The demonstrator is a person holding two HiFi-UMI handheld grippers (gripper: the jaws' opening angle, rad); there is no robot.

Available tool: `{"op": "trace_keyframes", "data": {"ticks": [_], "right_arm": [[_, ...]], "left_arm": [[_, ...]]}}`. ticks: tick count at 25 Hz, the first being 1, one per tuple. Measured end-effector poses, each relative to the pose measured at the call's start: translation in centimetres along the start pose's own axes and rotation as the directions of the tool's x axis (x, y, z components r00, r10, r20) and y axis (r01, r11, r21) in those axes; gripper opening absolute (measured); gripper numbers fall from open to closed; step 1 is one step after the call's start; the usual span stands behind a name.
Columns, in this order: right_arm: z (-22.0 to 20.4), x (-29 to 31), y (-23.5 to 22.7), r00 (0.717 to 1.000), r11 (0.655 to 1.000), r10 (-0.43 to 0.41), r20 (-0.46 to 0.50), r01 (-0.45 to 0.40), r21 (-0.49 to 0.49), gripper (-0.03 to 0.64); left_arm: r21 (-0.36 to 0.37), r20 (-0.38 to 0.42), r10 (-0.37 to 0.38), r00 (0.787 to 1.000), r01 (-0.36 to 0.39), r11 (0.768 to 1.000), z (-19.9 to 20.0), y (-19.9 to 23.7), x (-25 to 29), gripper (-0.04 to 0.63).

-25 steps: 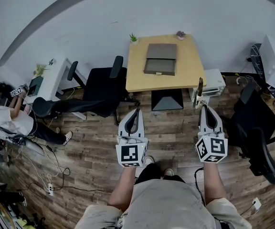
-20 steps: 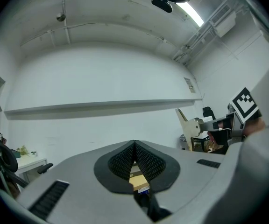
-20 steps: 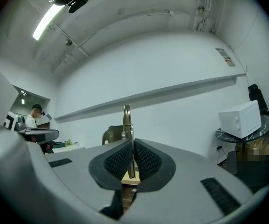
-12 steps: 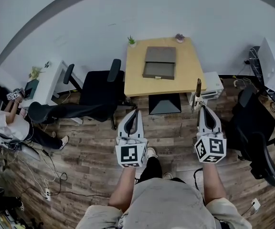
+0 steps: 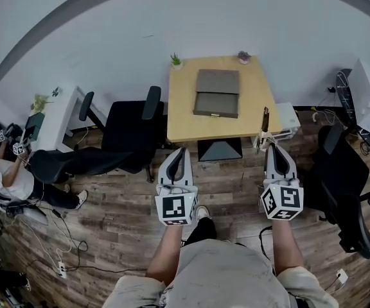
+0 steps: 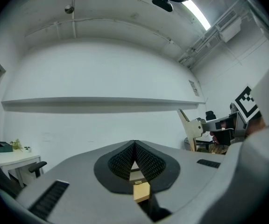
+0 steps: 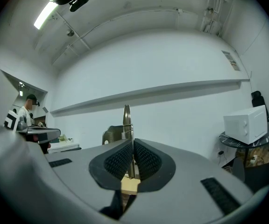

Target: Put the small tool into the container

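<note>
Facing the bench point(image 5: 184, 117) with its grey container point(image 5: 217, 94)
Right gripper point(image 5: 270, 147) clamps the upright tool point(image 5: 265, 118); left gripper point(image 5: 180, 153) is closed on nothing.

Small tool point(image 7: 126, 118): slim, metal, with a dark tip. It stands upright, clamped between the pads of the right tongs point(image 5: 270, 149) and sticking out past their tips. It's in the air, near-right of the surface point(image 5: 185, 111), off its near right corner.

Container point(image 5: 217, 93): flat grey rectangular box, far half a closed panel, near half a shallow tray. It lies mid-surface, well apart from the tool.
</note>
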State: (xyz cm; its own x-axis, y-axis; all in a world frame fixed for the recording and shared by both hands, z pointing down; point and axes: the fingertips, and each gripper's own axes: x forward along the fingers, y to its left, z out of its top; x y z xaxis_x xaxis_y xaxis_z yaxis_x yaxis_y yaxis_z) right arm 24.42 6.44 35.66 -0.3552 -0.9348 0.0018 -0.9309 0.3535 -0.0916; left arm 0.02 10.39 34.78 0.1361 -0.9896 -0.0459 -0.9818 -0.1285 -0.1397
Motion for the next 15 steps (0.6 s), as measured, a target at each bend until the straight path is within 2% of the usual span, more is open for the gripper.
{"op": "trace_keyframes", "data": {"ticks": [15], "right_arm": [[-0.1,11.8,5.4,0.999,1.000,0.010,-0.037,-0.011,-0.022,0.020]], "left_arm": [[-0.032,-0.012,0.008,1.000,-0.009,0.999,-1.7,9.8,7.6,0.005]]}}
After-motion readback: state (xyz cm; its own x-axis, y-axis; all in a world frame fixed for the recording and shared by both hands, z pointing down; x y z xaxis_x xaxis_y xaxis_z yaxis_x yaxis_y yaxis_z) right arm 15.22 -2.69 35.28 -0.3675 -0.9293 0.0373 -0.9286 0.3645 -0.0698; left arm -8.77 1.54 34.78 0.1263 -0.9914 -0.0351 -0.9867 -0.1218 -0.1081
